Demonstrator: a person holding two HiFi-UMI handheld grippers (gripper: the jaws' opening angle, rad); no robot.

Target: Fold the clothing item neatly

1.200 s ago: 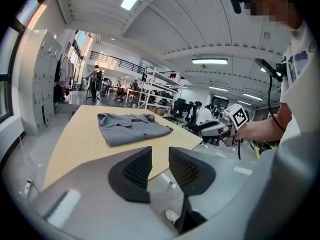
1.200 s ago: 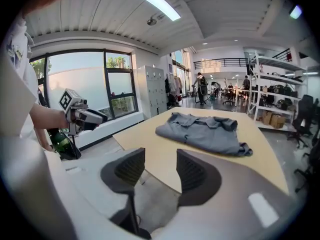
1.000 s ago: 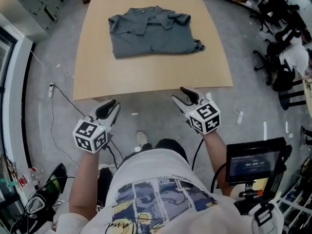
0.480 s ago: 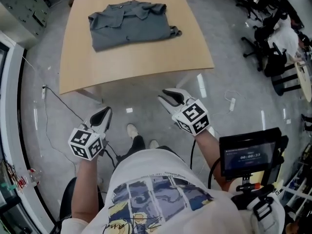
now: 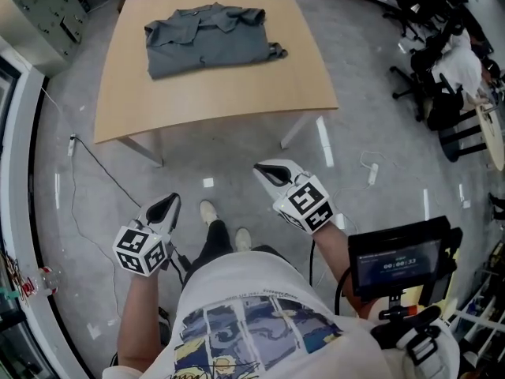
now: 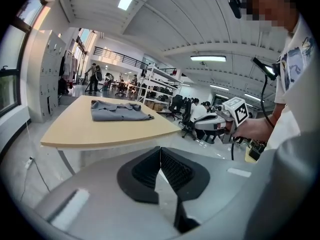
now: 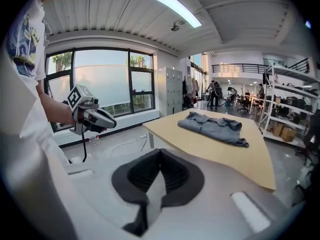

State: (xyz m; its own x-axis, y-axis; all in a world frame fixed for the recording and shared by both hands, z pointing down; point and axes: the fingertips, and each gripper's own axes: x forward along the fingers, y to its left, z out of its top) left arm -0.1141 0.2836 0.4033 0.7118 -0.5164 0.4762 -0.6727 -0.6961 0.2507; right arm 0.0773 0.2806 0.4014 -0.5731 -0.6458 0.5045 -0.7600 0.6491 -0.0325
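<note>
- One table (image 5: pixel 213 101), upper centre, with two legs (image 5: pixel 154 150) showing.
- One folded grey shirt (image 5: pixel 207 39), upper left, on the table.
- Two grippers: the left gripper (image 5: pixel 170 200) at lower left and the right gripper (image 5: pixel 261 167) at centre. Both have jaws together on nothing, and the right one's have just been closing.
- Two marker cubes (image 5: pixel 140 249), one on each gripper.
- One screen (image 5: pixel 398 263), lower right.
- Two shoes (image 5: pixel 207 210), bottom centre.
- Two white power strips (image 5: pixel 372 172) on the floor, one at the left edge and one right of centre.
- Office chairs (image 5: pixel 426 54), upper right: several, exact count unclear.
</note>
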